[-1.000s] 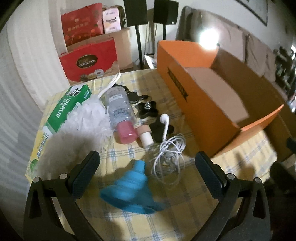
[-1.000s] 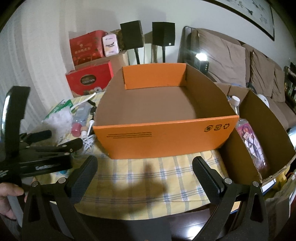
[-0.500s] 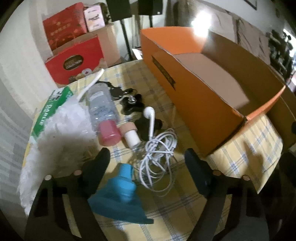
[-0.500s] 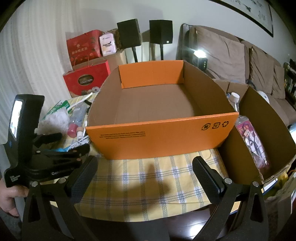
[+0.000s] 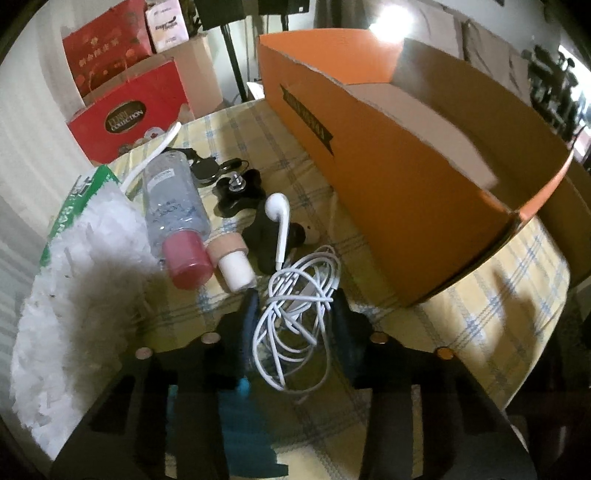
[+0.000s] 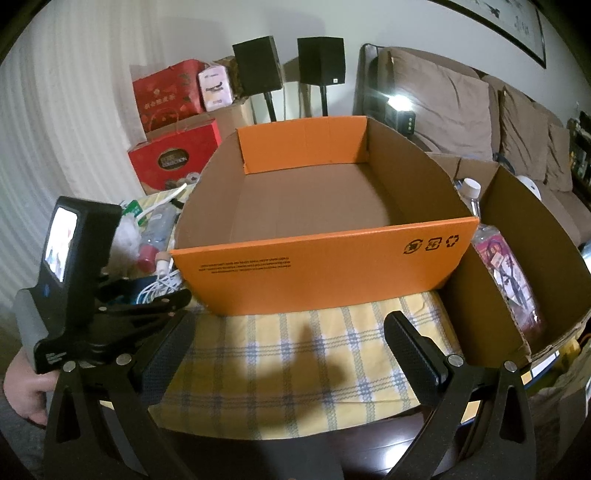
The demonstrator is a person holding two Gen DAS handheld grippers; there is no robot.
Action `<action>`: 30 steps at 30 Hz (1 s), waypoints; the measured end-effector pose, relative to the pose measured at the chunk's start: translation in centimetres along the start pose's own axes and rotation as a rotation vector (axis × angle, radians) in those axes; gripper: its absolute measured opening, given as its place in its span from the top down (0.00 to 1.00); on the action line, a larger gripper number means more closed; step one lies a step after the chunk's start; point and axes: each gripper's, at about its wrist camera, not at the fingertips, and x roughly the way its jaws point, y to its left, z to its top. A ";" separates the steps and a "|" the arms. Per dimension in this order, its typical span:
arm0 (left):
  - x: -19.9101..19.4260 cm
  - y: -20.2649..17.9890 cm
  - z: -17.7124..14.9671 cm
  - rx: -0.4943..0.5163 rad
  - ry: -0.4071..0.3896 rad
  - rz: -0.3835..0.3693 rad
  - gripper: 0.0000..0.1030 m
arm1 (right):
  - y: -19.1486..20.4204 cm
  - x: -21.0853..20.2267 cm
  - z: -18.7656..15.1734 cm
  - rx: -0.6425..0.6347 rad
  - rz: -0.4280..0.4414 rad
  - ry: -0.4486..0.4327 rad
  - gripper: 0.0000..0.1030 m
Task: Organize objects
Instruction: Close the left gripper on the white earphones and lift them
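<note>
My left fingers (image 5: 293, 314) have just been closing around the tangled white earphone cable (image 5: 295, 317), pads touching its sides. My right fingers (image 6: 288, 347) gape wide, holding nothing, the open orange cardboard box (image 6: 321, 266) just ahead on the checked surface (image 6: 295, 369).

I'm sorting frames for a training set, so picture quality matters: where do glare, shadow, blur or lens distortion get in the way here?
Left wrist view: a lamp blows out white at the top, the orange box is smeared, the foreground is dark. Right wrist view: sharper, with small glare from the same lamp and a dark shadow on the checked tablecloth. Both views: fisheye bends straight edges and blackens the corners.
</note>
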 end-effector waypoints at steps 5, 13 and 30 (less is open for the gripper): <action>-0.4 0.9 0.2 -0.051 -0.023 -0.031 0.75 | 0.3 -0.1 -0.2 -0.001 0.011 0.003 0.00; -4.8 2.7 0.4 -0.131 -0.128 -0.083 0.76 | 0.8 -0.5 0.0 -0.008 0.031 0.000 0.00; -14.2 9.9 -2.9 -0.304 -0.296 -0.123 0.76 | 4.5 -1.9 -0.1 -0.080 0.142 -0.020 0.00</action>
